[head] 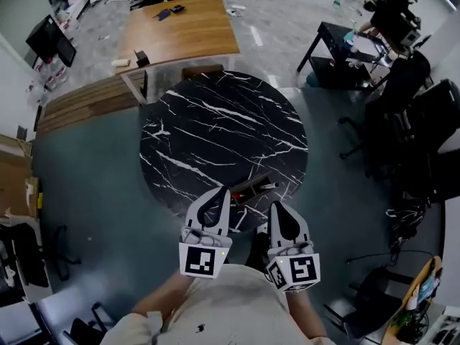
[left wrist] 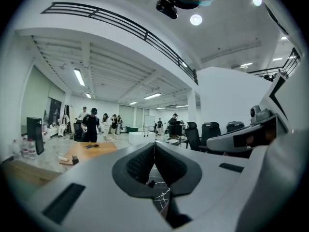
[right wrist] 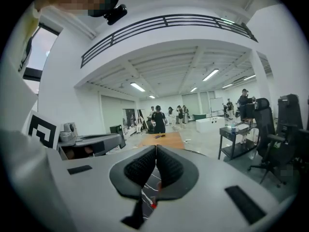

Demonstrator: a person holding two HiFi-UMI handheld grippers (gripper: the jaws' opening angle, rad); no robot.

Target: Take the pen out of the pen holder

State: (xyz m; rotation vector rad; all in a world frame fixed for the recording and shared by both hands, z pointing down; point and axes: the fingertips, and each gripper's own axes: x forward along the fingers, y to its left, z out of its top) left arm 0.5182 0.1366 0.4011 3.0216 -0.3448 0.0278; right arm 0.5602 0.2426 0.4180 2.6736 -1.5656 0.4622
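Grey floor point(head: 93, 164) surrounds the round black marble counter point(head: 215, 121) that I am working at.

Nearest to me, the left hand-held gripper point(head: 219, 195) is held low, in front of the operator's torso. Its own view shows the two ribbed pads pressed together at the tips point(left wrist: 154, 149), with nothing between them.

Just beside it, the right hand-held gripper point(head: 279, 208) is held the same way. Its jaws are also closed tip to tip and empty point(right wrist: 156, 151). Both tips reach only to the counter's near rim.

Just past and between the two tips, the pen holder point(head: 248, 190) sits at the near edge of the counter, touched by neither gripper. A thin pale stroke at its right end is what I take for the pen point(head: 267, 186). It is too small for me to be sure.

Beyond the counter stands a wooden desk point(head: 183, 31). To the right are a black desk point(head: 338, 49) with a person point(head: 392, 13) bent over it, and dark chairs point(head: 431, 113). Both gripper views show several people point(left wrist: 91, 124) standing at the far end of the room.
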